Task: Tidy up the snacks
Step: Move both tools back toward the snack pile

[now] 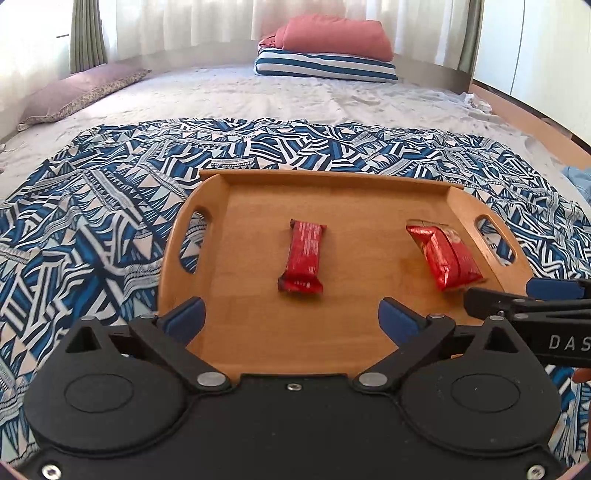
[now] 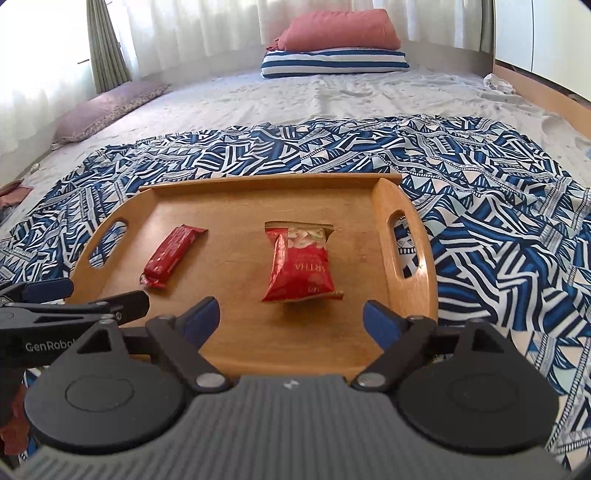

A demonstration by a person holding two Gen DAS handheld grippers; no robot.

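Note:
A wooden tray (image 1: 258,332) (image 2: 229,206) with cut-out handles rests on a blue patterned cloth. A red snack bar (image 1: 303,256) (image 2: 168,256) lies flat on its middle-left. A red snack pouch (image 1: 443,256) (image 2: 301,266) lies on its right part. My left gripper (image 1: 291,314) stands open above the tray's near edge, short of the bar, with nothing between its blue pads. My right gripper (image 2: 290,317) is open too, just in front of the pouch and apart from it. Each gripper's black fingers (image 1: 517,299) (image 2: 85,302) reach into the other's view from the side.
The blue and white patterned cloth (image 1: 110,206) (image 2: 498,221) covers the near part of a bed. A mauve pillow (image 1: 77,92) lies at the left. A pink cushion (image 2: 340,31) sits on a striped one (image 2: 336,62) at the head.

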